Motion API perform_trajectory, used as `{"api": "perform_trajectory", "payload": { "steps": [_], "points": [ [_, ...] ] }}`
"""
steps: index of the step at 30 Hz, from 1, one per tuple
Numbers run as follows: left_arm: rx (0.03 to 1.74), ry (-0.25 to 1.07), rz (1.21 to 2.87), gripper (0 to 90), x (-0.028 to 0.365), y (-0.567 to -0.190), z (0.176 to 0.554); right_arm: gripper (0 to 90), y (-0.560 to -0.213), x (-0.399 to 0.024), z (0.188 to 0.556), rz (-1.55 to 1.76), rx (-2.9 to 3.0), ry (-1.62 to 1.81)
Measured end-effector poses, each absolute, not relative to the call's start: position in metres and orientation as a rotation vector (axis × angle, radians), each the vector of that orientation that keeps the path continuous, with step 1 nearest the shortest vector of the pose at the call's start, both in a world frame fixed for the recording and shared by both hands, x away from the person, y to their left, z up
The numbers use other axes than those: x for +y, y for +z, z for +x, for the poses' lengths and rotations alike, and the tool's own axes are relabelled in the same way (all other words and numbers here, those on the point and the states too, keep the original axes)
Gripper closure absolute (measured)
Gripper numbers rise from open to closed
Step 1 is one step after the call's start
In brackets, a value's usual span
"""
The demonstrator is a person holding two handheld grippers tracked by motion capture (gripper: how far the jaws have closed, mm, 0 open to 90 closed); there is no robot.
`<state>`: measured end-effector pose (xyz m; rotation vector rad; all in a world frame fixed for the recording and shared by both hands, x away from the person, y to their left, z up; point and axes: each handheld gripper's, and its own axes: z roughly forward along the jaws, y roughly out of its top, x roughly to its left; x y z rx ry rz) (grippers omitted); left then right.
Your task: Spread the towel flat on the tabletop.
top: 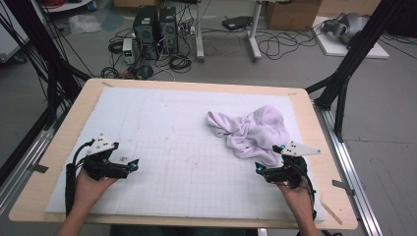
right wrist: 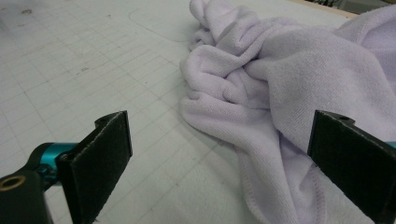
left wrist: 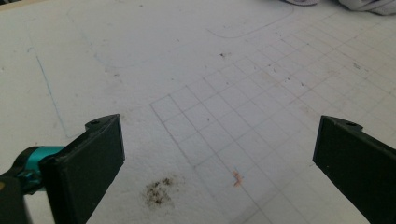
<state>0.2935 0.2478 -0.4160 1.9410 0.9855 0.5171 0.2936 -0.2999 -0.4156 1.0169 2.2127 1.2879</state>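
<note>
A crumpled lilac towel [top: 251, 131] lies in a heap on the right half of the white gridded mat [top: 172, 142]. My right gripper [top: 269, 160] stands open at the towel's near edge, low over the mat. In the right gripper view the towel [right wrist: 289, 84] spreads between and beyond the wide-apart jaws, with nothing pinched. My left gripper [top: 133, 164] is open at the mat's left front, far from the towel. Its own view looks over bare mat [left wrist: 210, 93] with a dark smudge [left wrist: 159, 191], and the towel's edge [left wrist: 369, 4] peeks in at the top right.
The mat covers a wooden table [top: 59, 142] with black frame posts [top: 344, 73] at both sides. Computers [top: 155, 27], cables and boxes sit on the floor beyond the far edge.
</note>
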Motion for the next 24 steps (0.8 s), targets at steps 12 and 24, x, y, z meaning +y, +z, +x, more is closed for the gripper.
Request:
{"api": "perform_trajectory", "payload": {
  "steps": [12,24],
  "points": [
    [0.998,0.501,1.925,2.5,0.246,-0.413,0.310,5.6,-0.386,-0.294,0.339,0.999,2.266,1.228],
    [0.995,0.489,1.932,2.5,0.243,-0.415,0.313,15.2,-0.389,-0.272,0.379,0.941,2.313,1.152]
  ]
}}
